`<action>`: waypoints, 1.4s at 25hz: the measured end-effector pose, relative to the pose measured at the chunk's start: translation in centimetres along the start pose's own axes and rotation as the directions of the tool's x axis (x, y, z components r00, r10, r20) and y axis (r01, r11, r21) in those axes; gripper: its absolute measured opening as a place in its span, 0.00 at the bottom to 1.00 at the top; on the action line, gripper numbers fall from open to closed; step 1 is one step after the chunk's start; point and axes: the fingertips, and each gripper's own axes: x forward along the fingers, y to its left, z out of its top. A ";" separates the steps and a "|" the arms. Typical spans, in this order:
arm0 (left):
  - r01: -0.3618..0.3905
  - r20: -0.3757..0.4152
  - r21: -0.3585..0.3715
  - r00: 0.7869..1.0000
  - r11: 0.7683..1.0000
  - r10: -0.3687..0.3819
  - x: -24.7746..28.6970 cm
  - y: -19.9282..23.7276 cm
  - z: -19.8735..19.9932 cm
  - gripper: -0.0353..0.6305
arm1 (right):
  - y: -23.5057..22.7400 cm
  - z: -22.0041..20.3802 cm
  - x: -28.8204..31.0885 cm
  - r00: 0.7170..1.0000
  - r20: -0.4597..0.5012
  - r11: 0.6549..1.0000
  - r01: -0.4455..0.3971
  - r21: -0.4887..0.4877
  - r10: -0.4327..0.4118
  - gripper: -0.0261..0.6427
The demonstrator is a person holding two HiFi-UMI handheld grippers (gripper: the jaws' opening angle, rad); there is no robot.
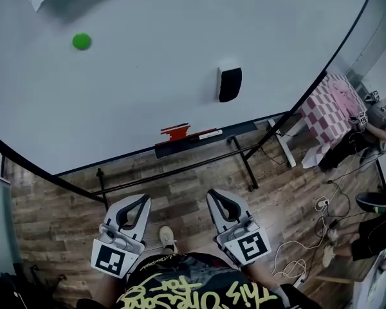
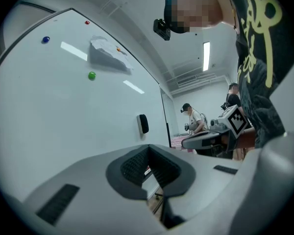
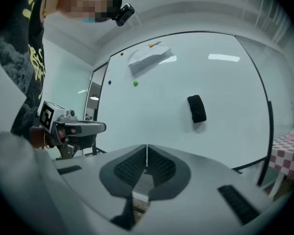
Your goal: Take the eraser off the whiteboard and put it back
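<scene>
Eraser sits on the whiteboard, right of centre and well apart from the right claw, pressed together, and the left claw, seemingly likewise, so spread the right one before pinching its sides squarely.

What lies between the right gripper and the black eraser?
Head view: between right gripper and black rectangular eraser lie wood floor, the black marker tray, bare whiteboard.

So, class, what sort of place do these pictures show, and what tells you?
Likely an office or lab workroom: a big whiteboard on a stand with an eraser stuck to it, loose cables across the wood-look floor, and a pink checked tablecloth.
</scene>
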 end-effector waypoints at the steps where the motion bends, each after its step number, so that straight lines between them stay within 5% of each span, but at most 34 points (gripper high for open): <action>1: 0.005 0.002 0.003 1.000 1.000 -0.005 0.2 0.4 0.0 0.06 | -0.1 0.1 0.5 1.000 0.003 1.000 0.004 -0.001 -0.004 0.05; 18: 0.042 -0.017 -0.010 0.999 0.999 -0.042 2.7 6.0 -1.0 0.06 | -1.2 -0.5 5.9 0.999 -0.018 0.999 0.049 -0.004 -0.049 0.05; 35: -0.039 -0.023 -0.012 0.999 0.999 0.039 3.5 5.6 -0.2 0.06 | -3.5 0.8 7.0 1.000 0.007 1.000 -0.021 -0.015 0.021 0.05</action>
